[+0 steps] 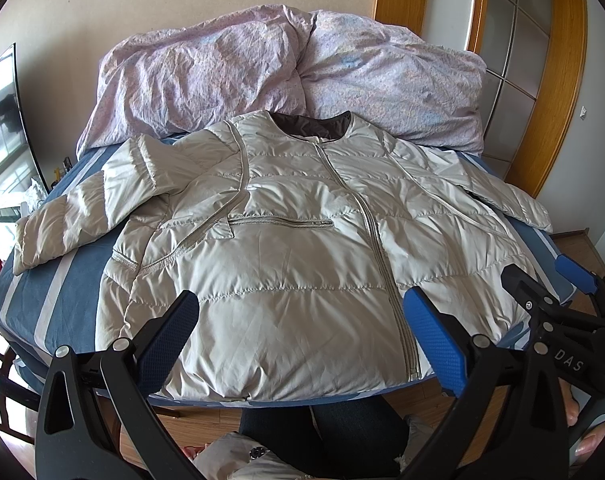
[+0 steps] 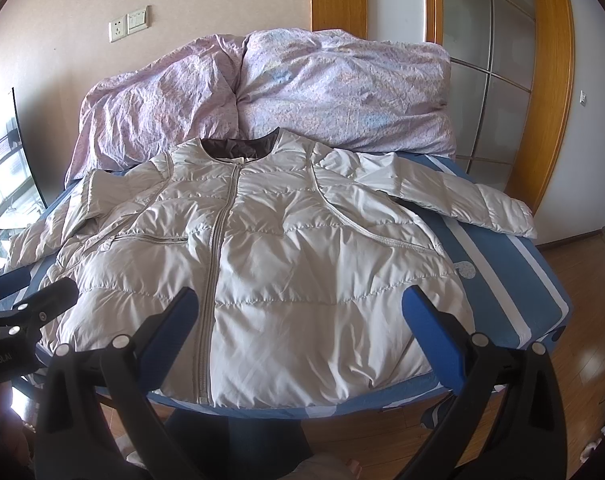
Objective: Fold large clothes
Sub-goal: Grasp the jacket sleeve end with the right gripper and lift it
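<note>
Bed (image 1: 82, 280) holds spread jacket (image 1: 294, 272), zipped shut.

The jacket (image 1: 286, 248) hides most of the bed (image 1: 74, 280) under it. The far edge of its collar lies against the quilt (image 1: 262, 68), which covers the head of the bed. In the right wrist view the left sleeve (image 2: 34, 236) is partly masked by the left gripper (image 2: 26, 292). The printing on the wall switch (image 2: 136, 20) is too small to read.
</note>
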`<state>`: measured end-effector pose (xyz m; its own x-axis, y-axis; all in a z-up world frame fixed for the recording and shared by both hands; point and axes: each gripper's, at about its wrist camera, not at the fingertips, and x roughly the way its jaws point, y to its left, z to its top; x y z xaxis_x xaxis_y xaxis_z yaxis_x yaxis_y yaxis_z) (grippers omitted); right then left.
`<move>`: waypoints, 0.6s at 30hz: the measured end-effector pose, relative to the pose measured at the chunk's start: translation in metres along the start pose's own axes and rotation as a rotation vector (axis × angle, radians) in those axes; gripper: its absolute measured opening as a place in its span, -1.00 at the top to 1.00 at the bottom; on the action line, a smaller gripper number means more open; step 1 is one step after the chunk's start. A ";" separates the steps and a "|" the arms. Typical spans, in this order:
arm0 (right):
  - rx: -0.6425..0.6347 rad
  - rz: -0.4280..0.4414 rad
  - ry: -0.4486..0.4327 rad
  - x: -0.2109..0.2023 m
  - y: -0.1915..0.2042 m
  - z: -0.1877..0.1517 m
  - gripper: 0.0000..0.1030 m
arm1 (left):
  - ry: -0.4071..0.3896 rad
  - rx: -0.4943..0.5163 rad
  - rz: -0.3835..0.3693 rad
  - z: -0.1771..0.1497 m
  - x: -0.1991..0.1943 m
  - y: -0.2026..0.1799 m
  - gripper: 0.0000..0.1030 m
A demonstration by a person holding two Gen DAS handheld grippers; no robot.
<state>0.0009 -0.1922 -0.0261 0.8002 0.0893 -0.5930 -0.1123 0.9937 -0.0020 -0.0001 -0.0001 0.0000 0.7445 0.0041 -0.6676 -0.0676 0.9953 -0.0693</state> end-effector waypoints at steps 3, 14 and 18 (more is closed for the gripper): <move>0.004 -0.003 0.000 0.001 0.000 0.001 -0.97 | 0.003 0.001 0.000 0.000 0.000 0.000 -0.97; 0.120 0.044 -0.020 0.026 -0.030 0.011 -0.97 | 0.025 0.015 -0.006 0.010 0.020 -0.003 -0.97; 0.215 0.120 -0.033 0.045 -0.057 0.018 -0.97 | 0.035 0.023 -0.009 0.019 0.033 -0.004 -0.97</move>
<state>0.0539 -0.2437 -0.0382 0.8079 0.2061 -0.5521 -0.0827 0.9672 0.2401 0.0369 -0.0022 -0.0078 0.7214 -0.0081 -0.6925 -0.0452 0.9973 -0.0587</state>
